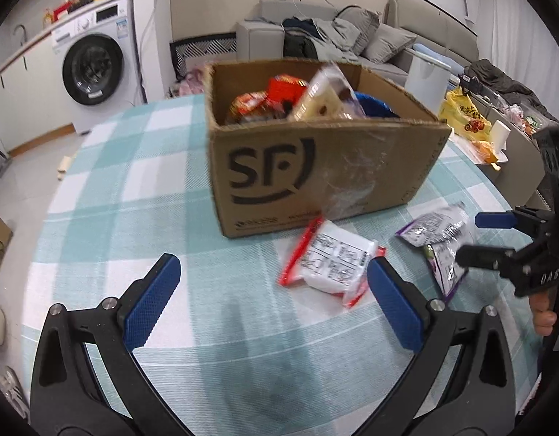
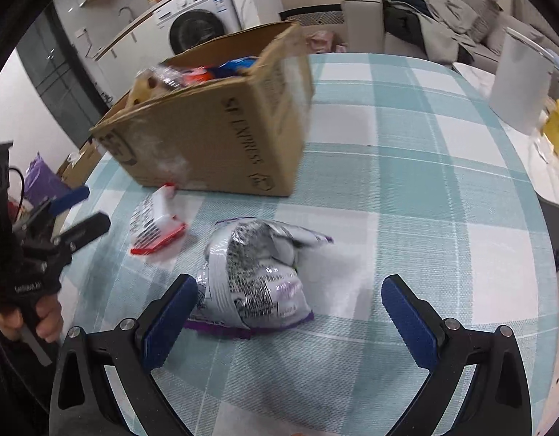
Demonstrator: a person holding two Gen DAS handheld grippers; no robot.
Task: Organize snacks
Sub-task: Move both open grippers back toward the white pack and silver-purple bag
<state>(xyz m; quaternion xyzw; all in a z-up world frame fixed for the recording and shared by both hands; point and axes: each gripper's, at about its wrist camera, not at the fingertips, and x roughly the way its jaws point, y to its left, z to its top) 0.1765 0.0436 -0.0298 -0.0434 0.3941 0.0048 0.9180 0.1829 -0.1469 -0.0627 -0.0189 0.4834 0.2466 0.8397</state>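
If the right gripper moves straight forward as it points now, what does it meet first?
Probably the silver-and-purple crinkled snack bag, lying on the checked tablecloth just ahead of the open right gripper, toward its left finger.

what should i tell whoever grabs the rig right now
Left hand-held gripper: open, empty, hovering just short of the red-edged white snack packet on the checked tablecloth.
Right hand-held gripper: open, empty, its left pad beside the crumpled purple-and-silver snack bag.
The brown cardboard SF box sits on the table, already holding several snacks.
Done: some snacks boxed.
Left: both loose packets lie in front of the box and probably go in next.
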